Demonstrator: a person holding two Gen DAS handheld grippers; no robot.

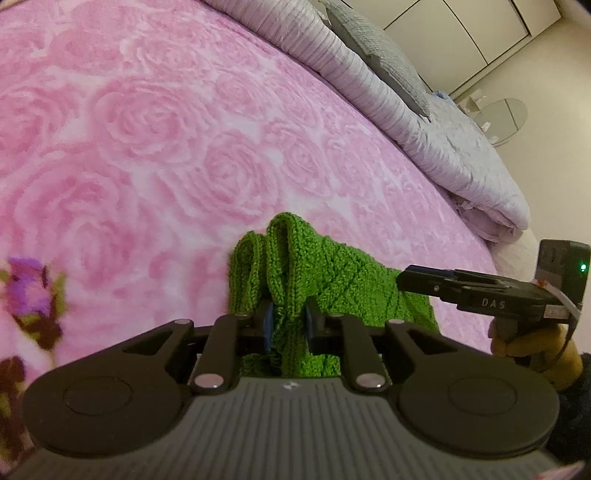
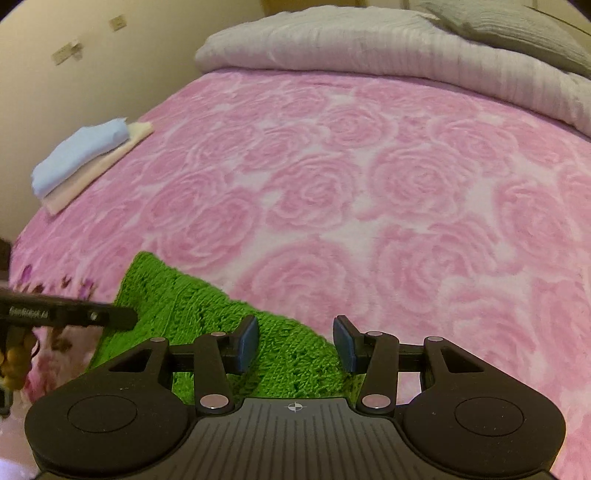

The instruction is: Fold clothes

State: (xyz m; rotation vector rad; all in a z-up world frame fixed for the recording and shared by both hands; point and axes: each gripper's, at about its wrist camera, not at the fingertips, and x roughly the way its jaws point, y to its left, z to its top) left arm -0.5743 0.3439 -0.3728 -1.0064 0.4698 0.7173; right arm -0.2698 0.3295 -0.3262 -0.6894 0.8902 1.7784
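A green knitted garment (image 1: 317,273) lies bunched on the pink rose-patterned bedspread (image 1: 155,140). My left gripper (image 1: 289,325) is shut on a raised fold of the green knit, which stands up between its blue pads. My right gripper (image 2: 295,345) is open, its blue pads (image 2: 248,343) hovering over the garment's near edge (image 2: 207,314) with knit showing between them. In the left wrist view the right gripper (image 1: 402,282) reaches in from the right and touches the garment's side. In the right wrist view the left gripper (image 2: 129,317) comes in from the left at the garment's corner.
A folded pale blue cloth on a cream one (image 2: 85,158) sits at the bed's left edge. A rolled lilac-grey duvet (image 2: 388,48) with a grey pillow (image 2: 517,26) lies along the head of the bed. Wardrobe doors (image 1: 480,29) stand beyond.
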